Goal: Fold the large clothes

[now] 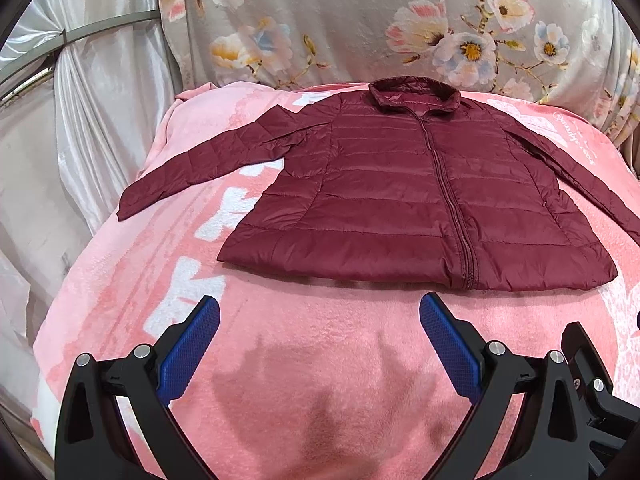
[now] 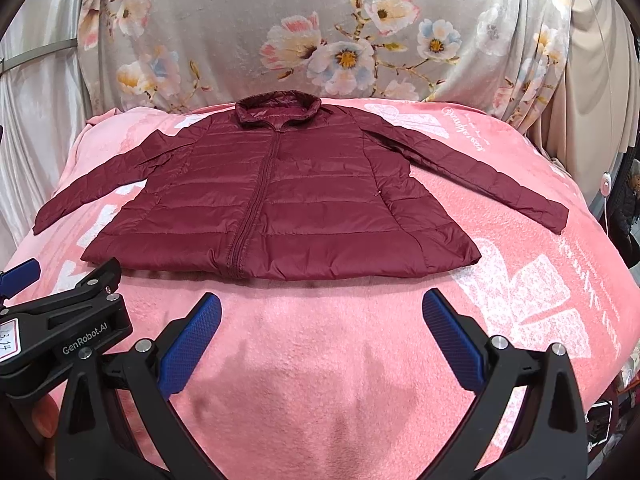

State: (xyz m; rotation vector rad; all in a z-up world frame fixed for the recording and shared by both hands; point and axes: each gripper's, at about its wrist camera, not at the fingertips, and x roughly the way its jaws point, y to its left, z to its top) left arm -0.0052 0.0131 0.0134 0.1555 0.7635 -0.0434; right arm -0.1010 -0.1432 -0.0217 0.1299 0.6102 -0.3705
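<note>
1. Pink fleece blanket (image 1: pixel 320 360) with white printing covers the work surface, and a grey floral cloth (image 1: pixel 360 20) hangs behind it.
2. Spread flat on the blanket lies a maroon quilted puffer jacket (image 1: pixel 420 200), front up and zipped, with its collar (image 1: pixel 414 98) at the far end and its hem (image 1: pixel 400 272) nearest the grippers.
3. Both sleeves angle out and toward the near side: the left sleeve (image 1: pixel 192 164) runs toward the blanket's left edge, the right sleeve (image 2: pixel 492 176) toward the right edge.
4. The left gripper (image 1: pixel 320 320) hovers short of the hem, its blue pads wide apart and holding nothing.
5. The right gripper (image 2: pixel 322 316) sits alongside it, fingers likewise spread and empty.
6. The jacket's long axis, along the zipper (image 2: pixel 256 200), runs straight away from both grippers, so each sleeve lies outward and ahead of the gripper on its own side; my judgement is that folding starts by bringing a sleeve in across the body.
</note>
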